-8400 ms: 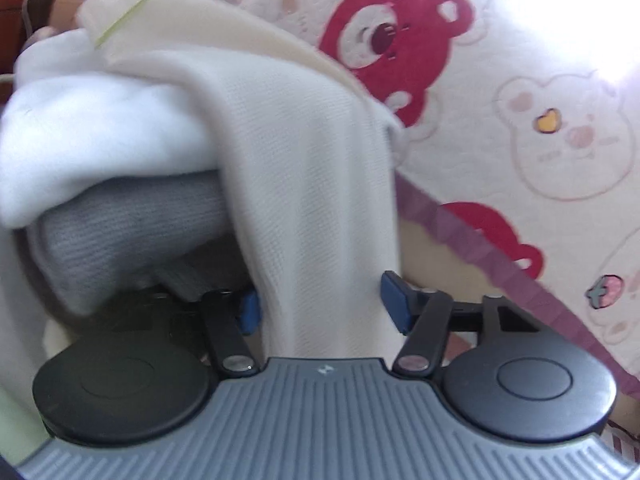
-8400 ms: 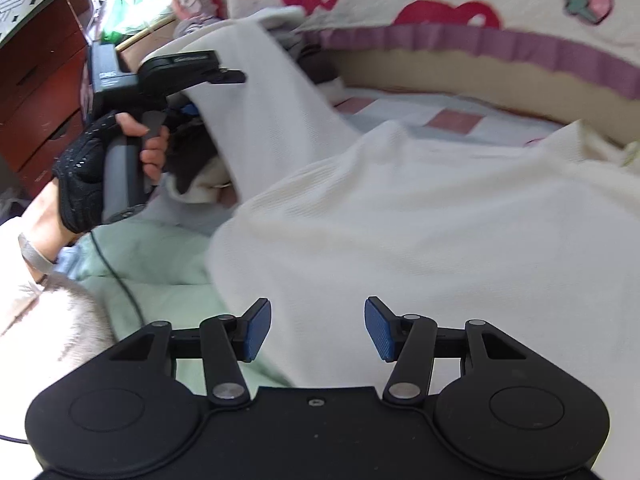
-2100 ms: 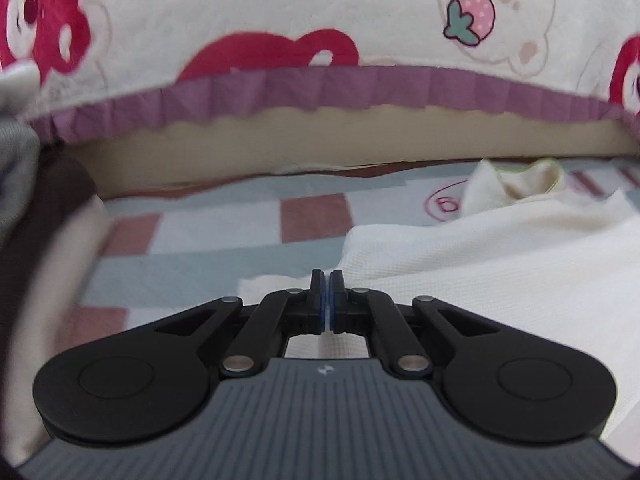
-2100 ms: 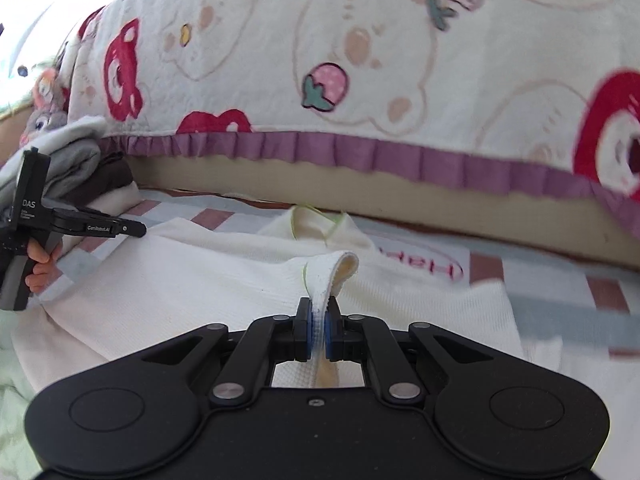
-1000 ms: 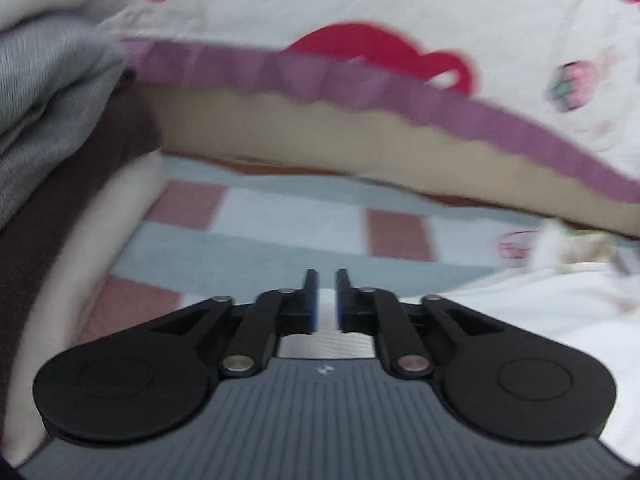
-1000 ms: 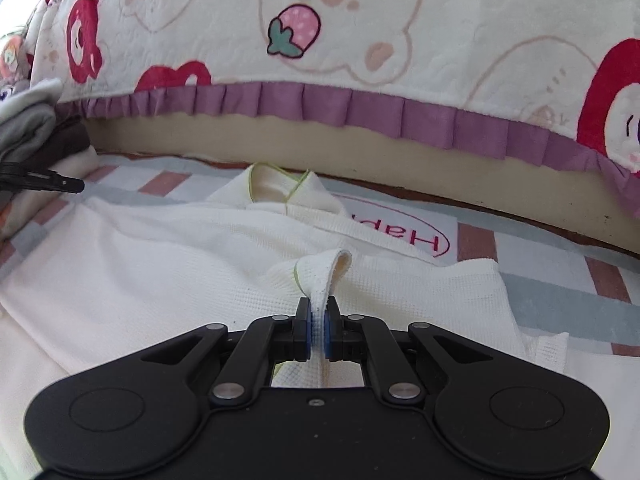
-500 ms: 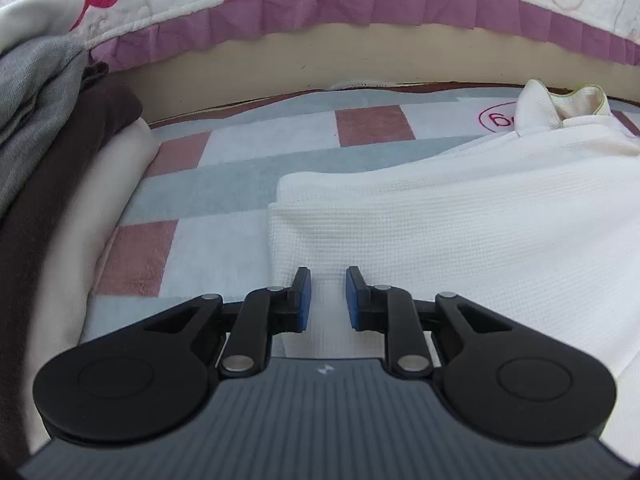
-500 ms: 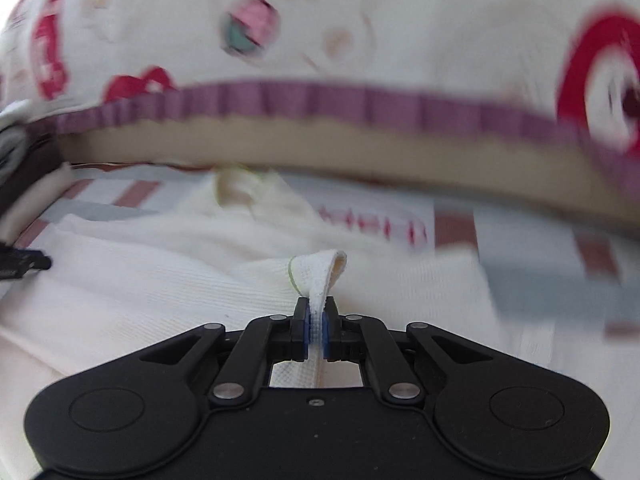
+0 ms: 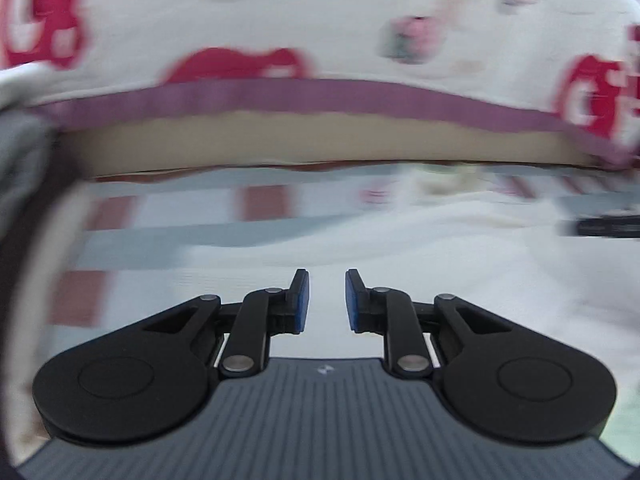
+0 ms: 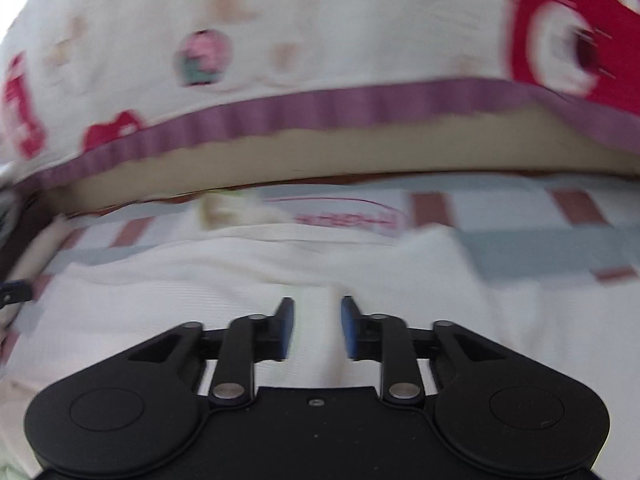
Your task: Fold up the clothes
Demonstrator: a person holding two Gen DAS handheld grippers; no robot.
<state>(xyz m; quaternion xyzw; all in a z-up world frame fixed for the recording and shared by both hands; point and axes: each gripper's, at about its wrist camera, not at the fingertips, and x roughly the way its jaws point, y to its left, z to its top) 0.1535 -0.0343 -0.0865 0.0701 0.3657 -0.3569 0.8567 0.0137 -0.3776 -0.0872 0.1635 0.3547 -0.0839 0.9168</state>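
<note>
One cream garment (image 10: 248,280) lies spread flat on the checked bed sheet (image 10: 540,248), and both claws hang over it.

The right claw (image 10: 316,328) has just been opening: its two blue pads (image 10: 285,332) stand apart with a clear gap. A raised fold of the cream cloth sits between them, but whether either pad presses it cannot be told through the blur. The garment runs out ahead of this claw and to both sides; its collar end lies further ahead and to the left, near the beige edge under the quilt.

The left claw (image 9: 323,300) is partly open, two pads (image 9: 301,300) parted, gripping nothing; only flat cream cloth shows in the gap below. From here the garment (image 9: 460,248) spreads ahead and to the right, bare sheet (image 9: 168,232) ahead to the left. A dark tip of the other tool (image 9: 608,226) shows far right.

One cartoon-printed quilt (image 10: 320,32) with one purple ruffle (image 10: 360,108) hangs beyond both claws. One stack of folded clothes (image 9: 24,168) sits at the left claw's far left, too blurred to count.
</note>
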